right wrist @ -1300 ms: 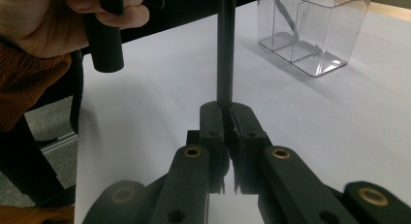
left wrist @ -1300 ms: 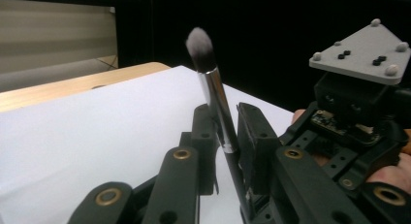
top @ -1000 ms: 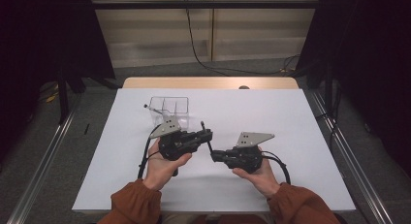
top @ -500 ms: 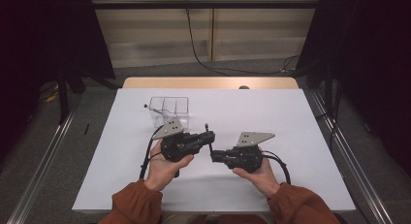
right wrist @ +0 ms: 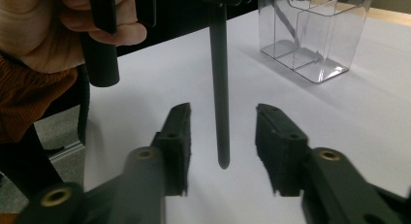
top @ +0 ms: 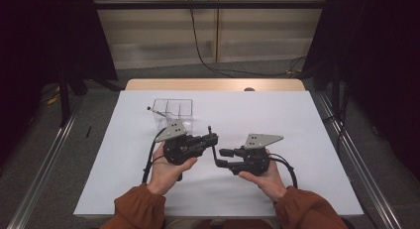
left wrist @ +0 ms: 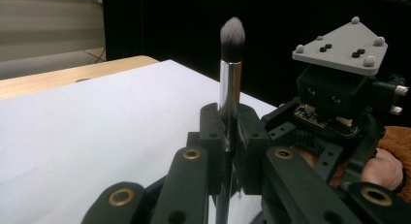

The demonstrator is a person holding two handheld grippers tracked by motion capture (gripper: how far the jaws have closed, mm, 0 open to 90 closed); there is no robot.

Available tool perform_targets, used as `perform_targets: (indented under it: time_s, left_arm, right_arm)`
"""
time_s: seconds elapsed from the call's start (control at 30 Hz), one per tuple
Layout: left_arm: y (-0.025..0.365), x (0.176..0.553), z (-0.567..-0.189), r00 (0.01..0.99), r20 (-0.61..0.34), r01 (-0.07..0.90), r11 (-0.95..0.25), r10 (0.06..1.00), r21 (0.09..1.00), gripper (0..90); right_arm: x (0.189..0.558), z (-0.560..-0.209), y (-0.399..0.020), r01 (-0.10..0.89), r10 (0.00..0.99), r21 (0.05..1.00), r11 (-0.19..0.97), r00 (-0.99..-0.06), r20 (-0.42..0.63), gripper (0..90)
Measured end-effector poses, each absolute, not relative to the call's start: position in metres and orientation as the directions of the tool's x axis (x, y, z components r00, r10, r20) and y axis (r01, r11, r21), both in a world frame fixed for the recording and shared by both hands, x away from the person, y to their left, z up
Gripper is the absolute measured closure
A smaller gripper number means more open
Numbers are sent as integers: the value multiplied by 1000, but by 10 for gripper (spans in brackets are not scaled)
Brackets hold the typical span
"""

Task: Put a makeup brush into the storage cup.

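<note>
1. High view. Both forearms, in rust-orange sleeves, come in from the bottom edge over the white table [top: 297,120]. The left hand [top: 166,169] grips the left gripper [top: 212,139] from below, with its nose aimed toward the right gripper [top: 223,158]. The right hand [top: 265,177] cradles its gripper, aimed back toward the left one. The two noses sit just beside each other near the table's middle. A makeup brush [top: 212,144] stands between them as a thin dark line running near-to-far. A clear organiser [top: 172,112] sits on the table beyond the left gripper.

2. Left gripper view. The jaws are clamped on the makeup brush [left wrist: 229,93] at the base of its silver ferrule. The long axis runs straight up the view, grey bristle tip on top, dark handle passing down between the pads. The right gripper, with its grey plate, is close behind at right.

3. Right gripper view. The jaws stand apart and have just been opening. The dark brush handle [right wrist: 220,88] hangs between them, its rounded end pointing down, touching neither pad. The clear organiser [right wrist: 315,35] stands at upper right.
</note>
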State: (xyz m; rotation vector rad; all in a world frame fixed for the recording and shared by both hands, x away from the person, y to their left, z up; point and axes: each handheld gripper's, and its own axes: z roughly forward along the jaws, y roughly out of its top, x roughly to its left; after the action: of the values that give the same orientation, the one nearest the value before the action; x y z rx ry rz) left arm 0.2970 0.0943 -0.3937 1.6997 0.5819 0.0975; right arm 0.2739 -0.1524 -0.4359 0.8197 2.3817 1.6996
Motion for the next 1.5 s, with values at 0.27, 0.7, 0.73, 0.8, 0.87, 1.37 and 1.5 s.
perform_targets:
  time_s: [0.27, 0.7, 0.73, 0.8, 0.87, 1.37, 1.5]
  left_arm:
    - [97, 298, -394, 867, -252, 322, -99, 430, 941, 838]
    - [103, 299, -392, 858, -252, 327, -97, 447, 940, 838]
    - [104, 299, -392, 858, -251, 327, -99, 448, 940, 838]
    - [106, 300, -391, 857, -248, 325, -100, 452, 941, 838]
    - [107, 300, -391, 857, -246, 323, -102, 452, 941, 838]
    - [118, 302, -387, 852, -233, 318, -110, 468, 942, 838]
    - [123, 304, -385, 847, -230, 316, -106, 479, 943, 838]
  right_arm:
    - [274, -434, -155, 359, 498, 910, 208, -840, 218, 324]
    - [277, -432, -160, 373, 525, 909, 185, -820, 229, 59]
    - [277, -432, -160, 372, 527, 911, 180, -818, 230, 59]
    - [277, -431, -162, 370, 536, 911, 181, -814, 224, 54]
    - [277, -430, -163, 372, 550, 912, 173, -804, 223, 61]
    - [274, -426, -180, 337, 642, 928, 162, -749, 160, 42]
    - [272, -424, -189, 323, 657, 931, 169, -741, 138, 38]
